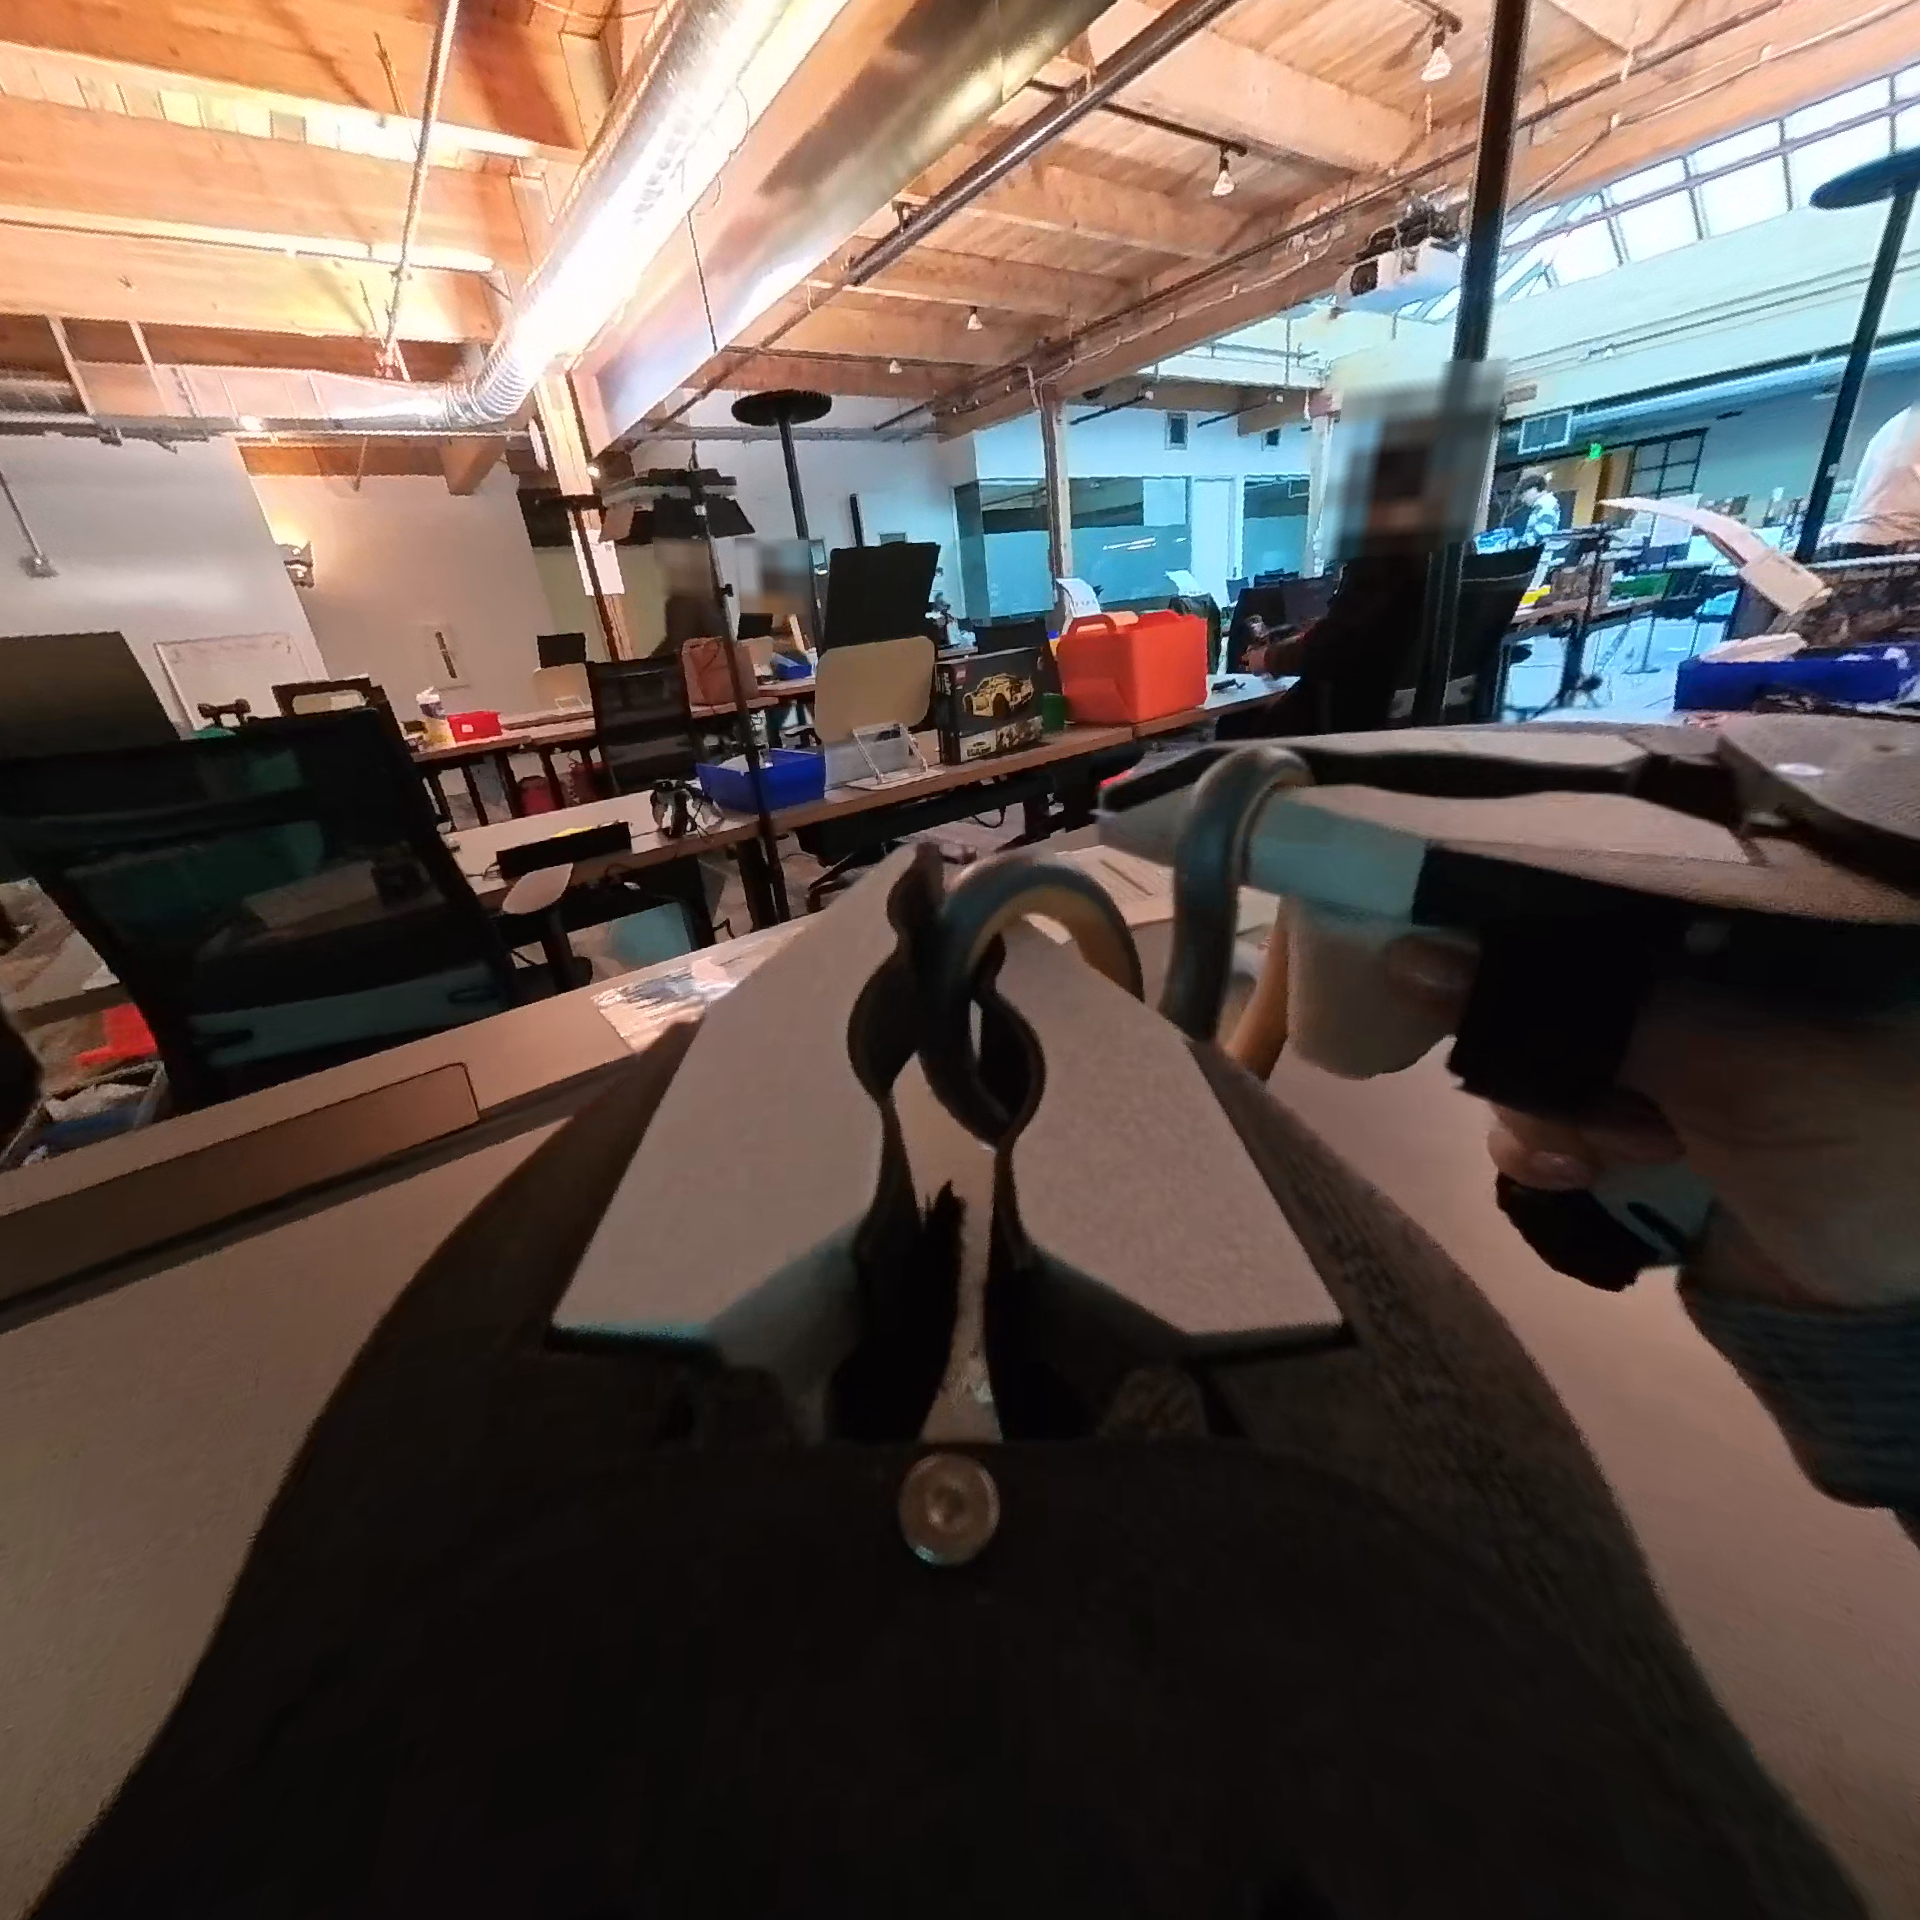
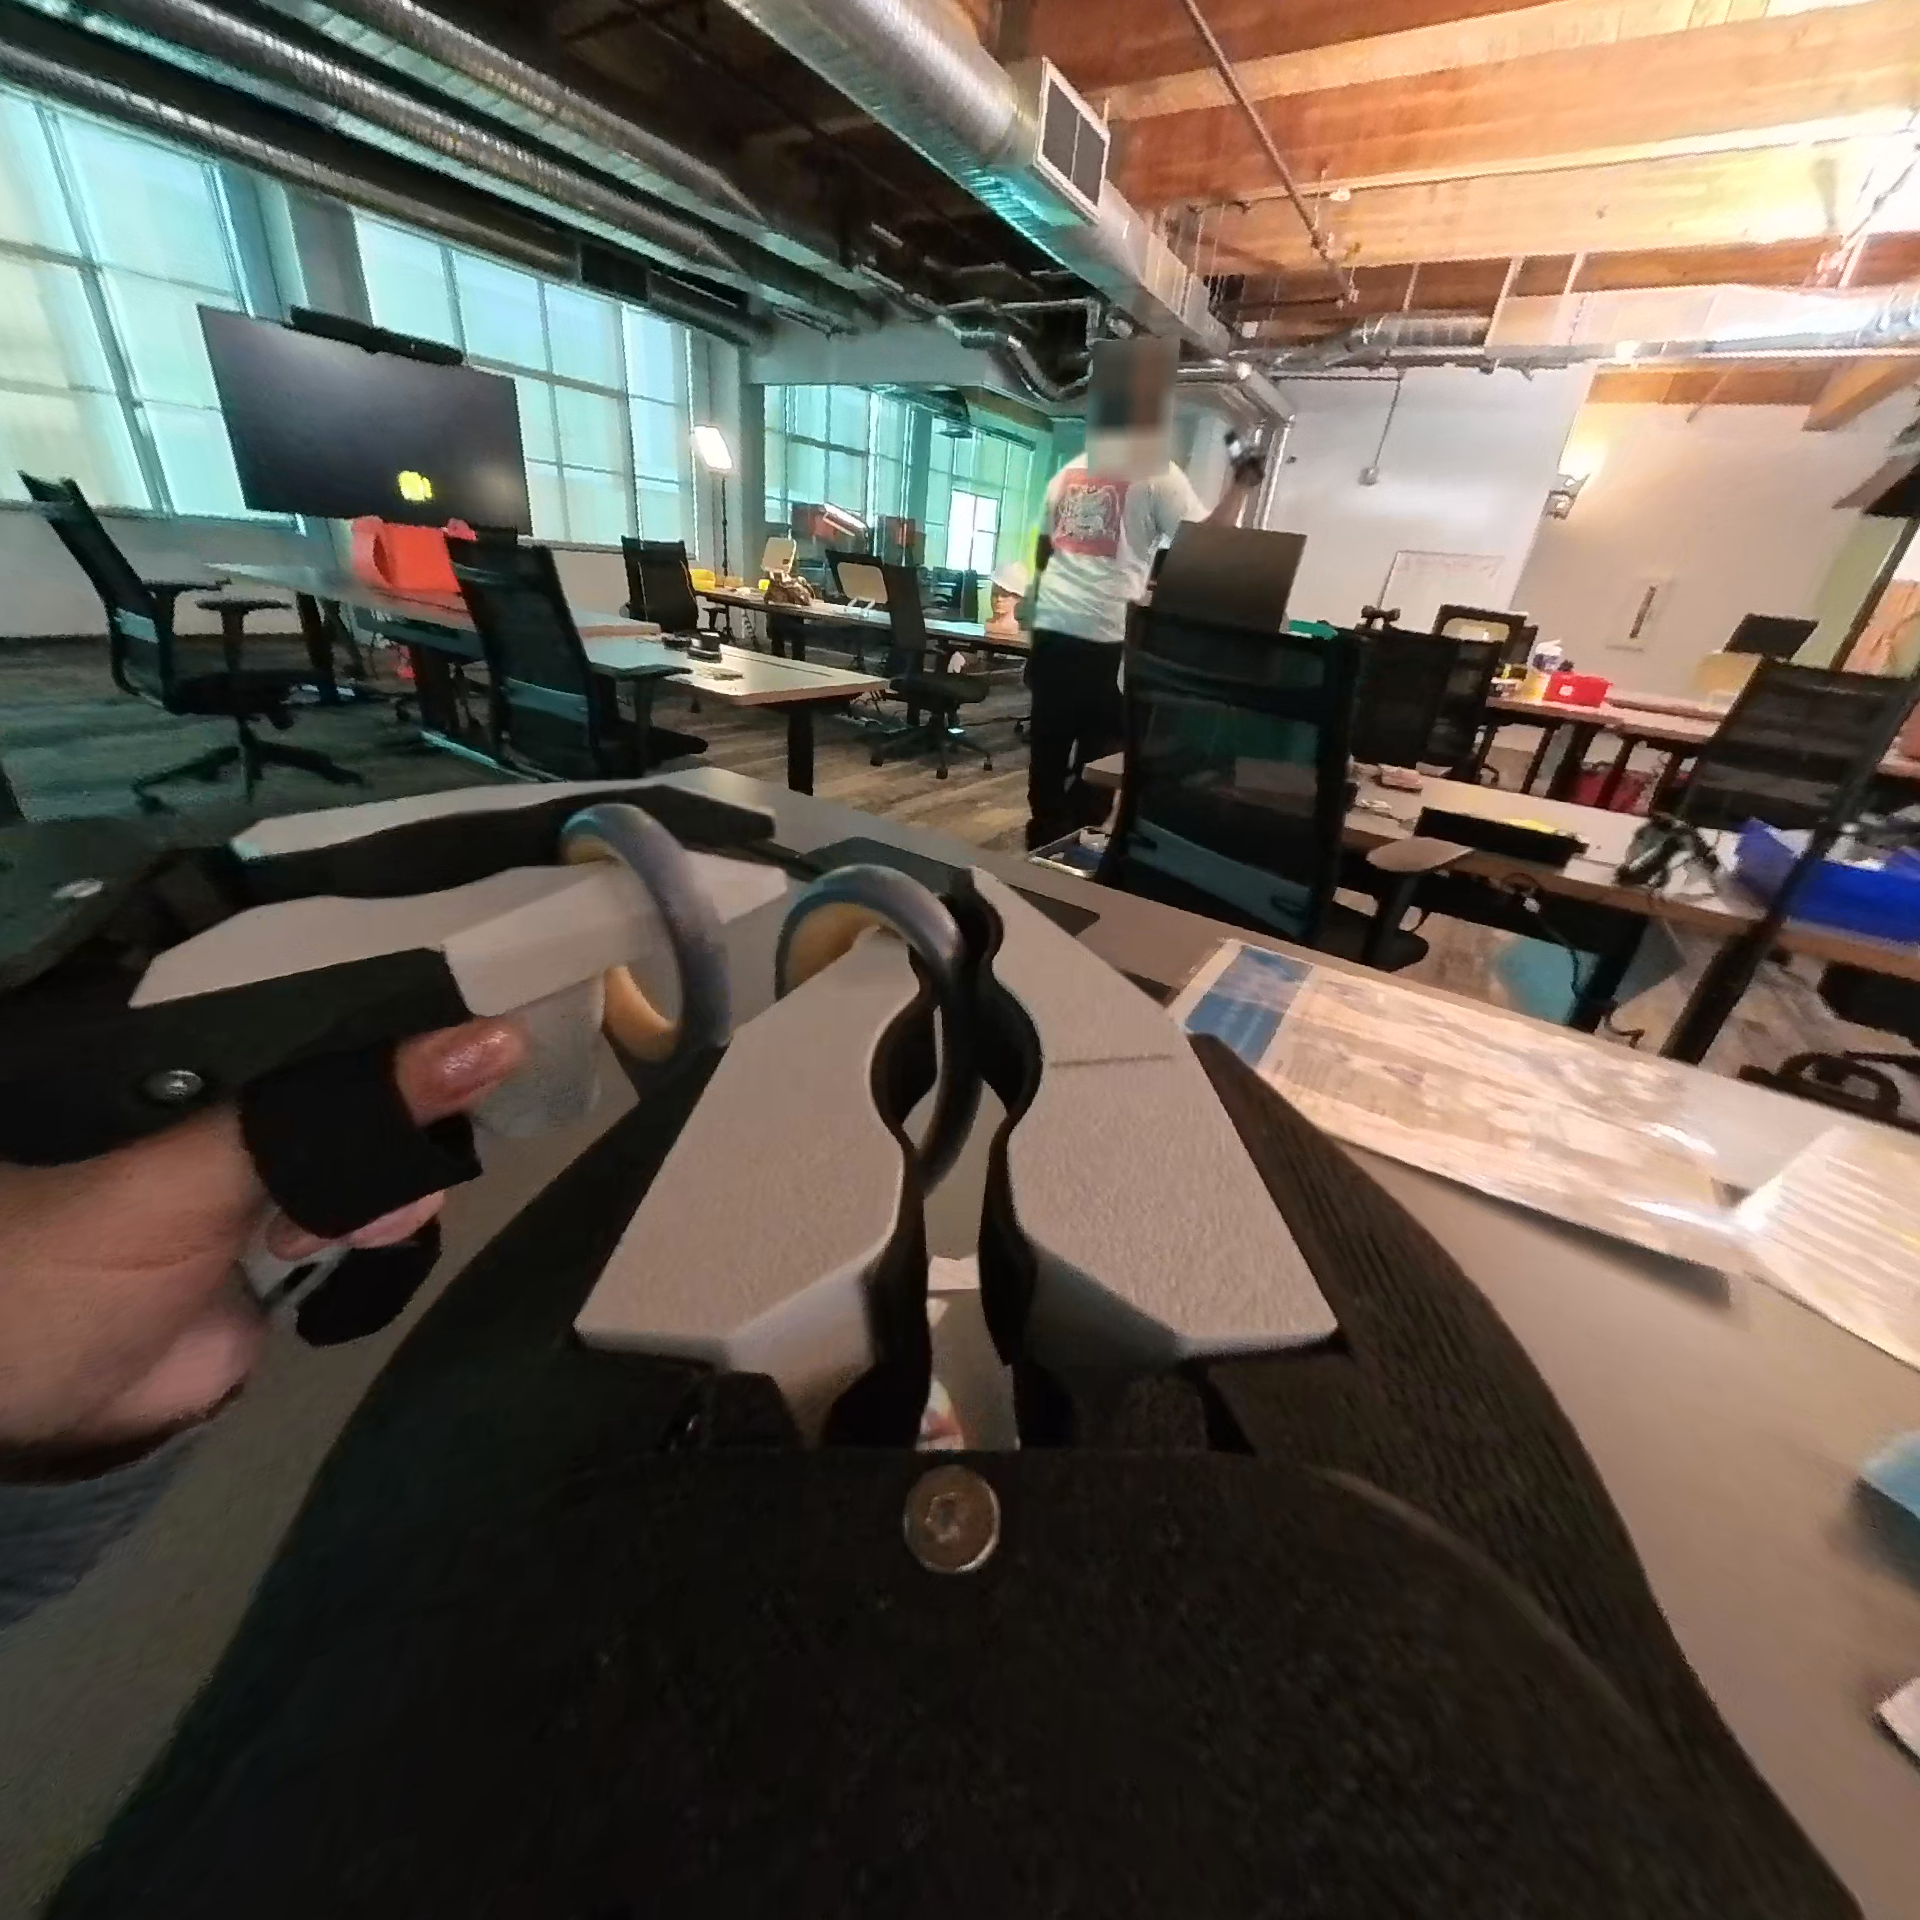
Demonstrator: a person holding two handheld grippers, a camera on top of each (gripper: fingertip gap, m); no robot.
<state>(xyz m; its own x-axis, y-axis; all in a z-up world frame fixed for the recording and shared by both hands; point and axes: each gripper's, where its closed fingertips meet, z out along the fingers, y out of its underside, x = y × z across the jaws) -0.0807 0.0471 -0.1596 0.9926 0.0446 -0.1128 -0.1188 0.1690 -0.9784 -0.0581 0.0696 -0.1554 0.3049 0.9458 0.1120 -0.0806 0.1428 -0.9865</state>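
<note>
My left gripper (image 1: pixel 935 894) is shut on a blue-grey ring (image 1: pixel 1049 899) with a tan inner side; the ring passes between the pads and curves off to the right. My right gripper (image 2: pixel 971 904) is shut on a like ring (image 2: pixel 873 899) that curves round its left finger. Each view shows the other gripper close by: the right gripper (image 1: pixel 1122 805) with its ring (image 1: pixel 1210 894), and the left gripper (image 2: pixel 758 831) with its ring (image 2: pixel 681 935). Whether the two rings are joined is hidden. Both grippers are held above a grey table (image 1: pixel 208 1403).
A hand (image 1: pixel 1766 1195) holds the right gripper, another hand (image 2: pixel 104 1247) the left. Printed sheets (image 2: pixel 1455 1091) lie on the table (image 2: pixel 1558 1455) to the right. Black office chairs (image 1: pixel 260 883) (image 2: pixel 1226 779) stand beyond its far edge. A person (image 2: pixel 1091 623) stands farther back among desks.
</note>
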